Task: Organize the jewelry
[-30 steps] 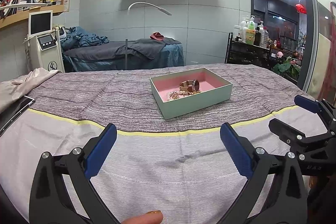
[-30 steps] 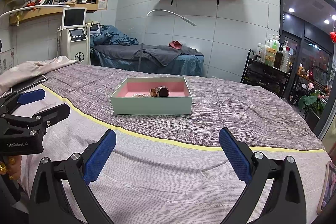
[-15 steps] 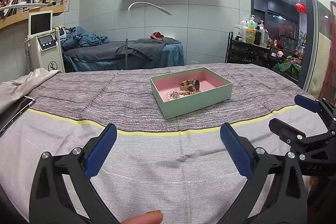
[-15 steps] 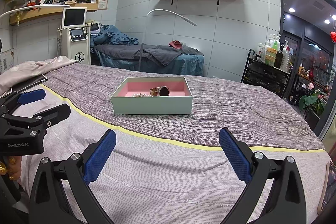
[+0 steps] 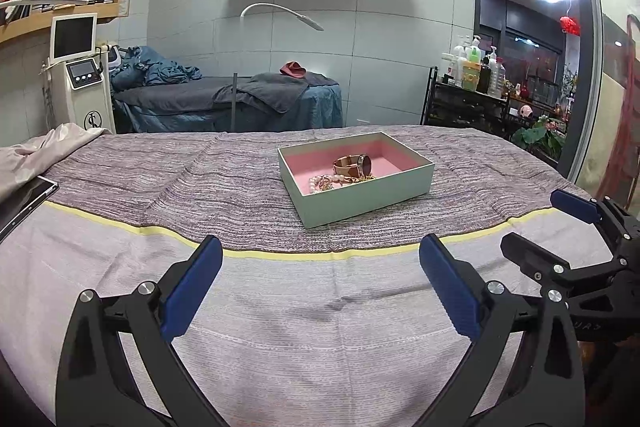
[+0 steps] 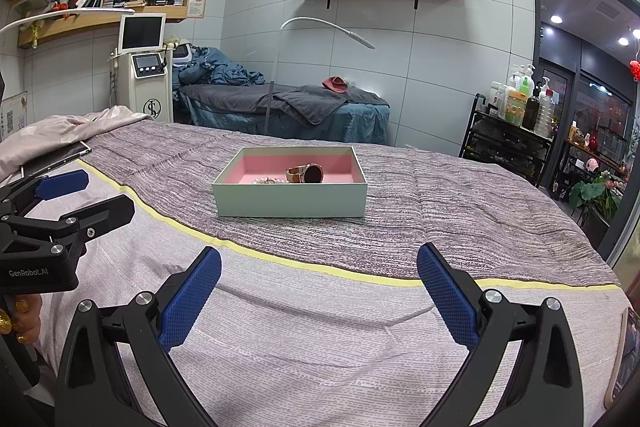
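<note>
While both tongs, left tongs [image 5: 320, 283] and right tongs [image 6: 319, 285], gape empty near the bed's [image 5: 240, 179] front edge: brown-strapped wristwatch [image 5: 354, 165] and pearl bracelet [image 5: 322, 182] already inside pale-green pink-lined cardboard box [image 5: 364, 197] mid-bed; either sorting pending or finished.

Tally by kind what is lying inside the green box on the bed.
Watch: 1
Pearl bracelet: 1
Gold chain: 1, too tangled to tell if there are more
Total in the box: 3 that can be told apart

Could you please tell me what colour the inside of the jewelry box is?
Pink; the box lining shows best in the left wrist view.
</note>
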Available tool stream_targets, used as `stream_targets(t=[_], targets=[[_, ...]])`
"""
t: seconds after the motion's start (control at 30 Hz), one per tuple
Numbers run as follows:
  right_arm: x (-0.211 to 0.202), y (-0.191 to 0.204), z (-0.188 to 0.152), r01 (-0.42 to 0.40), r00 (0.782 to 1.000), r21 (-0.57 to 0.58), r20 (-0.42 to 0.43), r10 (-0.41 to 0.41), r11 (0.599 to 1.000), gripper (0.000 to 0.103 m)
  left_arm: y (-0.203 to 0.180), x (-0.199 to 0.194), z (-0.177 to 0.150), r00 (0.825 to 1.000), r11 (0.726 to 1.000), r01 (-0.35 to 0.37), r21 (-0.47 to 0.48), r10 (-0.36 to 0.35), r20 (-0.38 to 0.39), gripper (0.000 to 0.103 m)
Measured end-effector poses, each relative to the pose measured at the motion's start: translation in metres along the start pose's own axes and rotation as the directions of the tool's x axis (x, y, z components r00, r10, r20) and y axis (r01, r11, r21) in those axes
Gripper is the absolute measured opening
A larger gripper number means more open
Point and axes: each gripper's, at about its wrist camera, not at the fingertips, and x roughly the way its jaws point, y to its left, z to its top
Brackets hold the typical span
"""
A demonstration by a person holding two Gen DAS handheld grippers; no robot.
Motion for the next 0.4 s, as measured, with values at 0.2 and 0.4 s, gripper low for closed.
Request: stream_targets(t=[0.2,0.4], targets=[[-0.0006,0.0021,-0.0022,-0.001,1.0,0.0,0.0,0.001,1.0,0.096,0.0019,0.0006,0.0022,1.0,1.0,-0.019,-0.01,0.019,-0.008,0.097],[-0.0015,0.0016,-0.0019,-0.003,1.0,0.0,0.0,0.003,1.0,0.096,-0.0011,-0.0018,0.0014,0.999,0.999,-0.038,0.017,0.038,0.004,0.097]])
